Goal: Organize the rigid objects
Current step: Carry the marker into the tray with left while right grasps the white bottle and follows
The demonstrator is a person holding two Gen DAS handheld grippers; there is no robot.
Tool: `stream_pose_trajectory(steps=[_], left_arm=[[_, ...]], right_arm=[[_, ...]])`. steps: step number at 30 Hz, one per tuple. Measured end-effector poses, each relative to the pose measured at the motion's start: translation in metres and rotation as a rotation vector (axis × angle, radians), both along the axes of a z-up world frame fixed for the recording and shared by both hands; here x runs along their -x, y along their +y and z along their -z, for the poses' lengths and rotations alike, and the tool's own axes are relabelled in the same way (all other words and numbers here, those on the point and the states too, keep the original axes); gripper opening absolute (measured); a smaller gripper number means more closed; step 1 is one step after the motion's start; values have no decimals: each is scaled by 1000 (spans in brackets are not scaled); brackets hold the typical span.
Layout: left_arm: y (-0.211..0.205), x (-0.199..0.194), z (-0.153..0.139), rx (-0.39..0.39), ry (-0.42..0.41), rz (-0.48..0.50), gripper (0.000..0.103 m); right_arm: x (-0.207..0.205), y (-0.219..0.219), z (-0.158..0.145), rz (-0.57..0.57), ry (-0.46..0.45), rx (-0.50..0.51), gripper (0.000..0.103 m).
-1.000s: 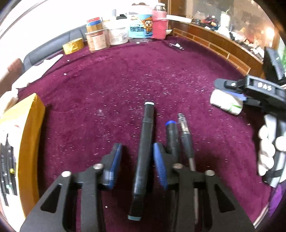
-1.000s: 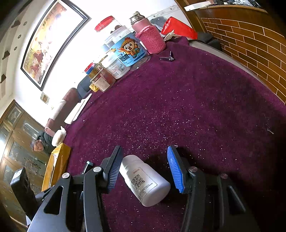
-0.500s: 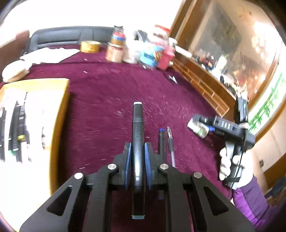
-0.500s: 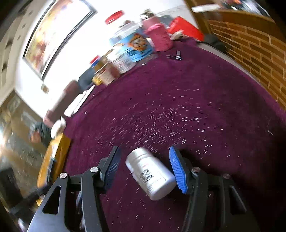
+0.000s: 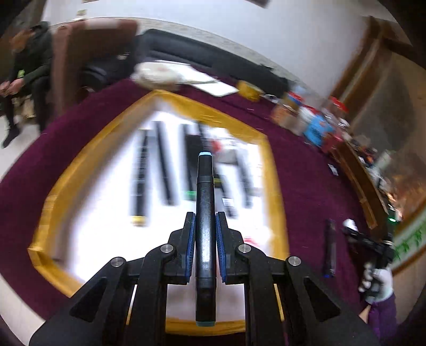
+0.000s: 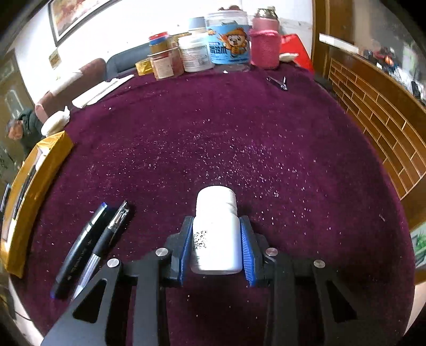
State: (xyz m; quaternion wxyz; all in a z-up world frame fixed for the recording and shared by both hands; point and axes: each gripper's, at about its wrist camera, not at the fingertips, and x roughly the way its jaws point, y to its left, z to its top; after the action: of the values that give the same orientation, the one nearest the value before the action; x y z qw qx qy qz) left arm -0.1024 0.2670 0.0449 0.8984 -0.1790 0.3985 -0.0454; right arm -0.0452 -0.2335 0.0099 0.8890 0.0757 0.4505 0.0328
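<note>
We see white wall [image 6: 127, 32] with framed painting [image 6: 72, 13], brown armchair [image 5: 90, 56] (seated person [image 5: 26, 58] beside it), wood-panelled ledge [image 6: 378, 111] bordering maroon worktop [image 6: 239, 133].

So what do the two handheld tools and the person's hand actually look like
Both the left tool and right tool are matte black angular linkages with triangular cutouts, round silver pivot pins and ribbed blue pads inside each finger. In the left wrist view, the person's hand wears a white glove above a purple sleeve.

Domestic living room: framed painting [image 6: 77, 14] on wall, sofa [image 5: 202, 57], seated occupant [image 5: 25, 57], food jars [image 6: 202, 48] grouped on purple-clothed counter [image 6: 239, 138].
</note>
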Motion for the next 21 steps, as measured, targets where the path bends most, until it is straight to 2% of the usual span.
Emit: stream_pose_trajectory(steps=[2,4,7,10,12,15,17,19,21], left_arm=[[14,-3,5,-20,25,-43,12],[20,-8,12,-6,52,-52,12],[14,-15,24,-10,90,-28,12],[4,-21,34,-1,120,5,13],[3,-19,35,-9,118,-1,16],[6,-12,28,6,85,-11,25],[9,-5,20,-15,55,-38,32],[19,4,12,-32,23,-72,45],[27,13,5,-36,-9,-103,47]], right_arm=[[2,-5,-4,21,8,-37,30],[6,-10,-13,40,-2,-83,30],[14,-8,-31,33,-25,-164,30],[19,10,-48,-19,-37,-237,30],[18,34,-56,-81,-29,-292,30],[16,79,-58,-179,2,-373,30],[12,117,-56,-255,36,-421,30],[8,158,-54,-332,72,-459,30],[4,200,-50,-406,116,-501,30]])
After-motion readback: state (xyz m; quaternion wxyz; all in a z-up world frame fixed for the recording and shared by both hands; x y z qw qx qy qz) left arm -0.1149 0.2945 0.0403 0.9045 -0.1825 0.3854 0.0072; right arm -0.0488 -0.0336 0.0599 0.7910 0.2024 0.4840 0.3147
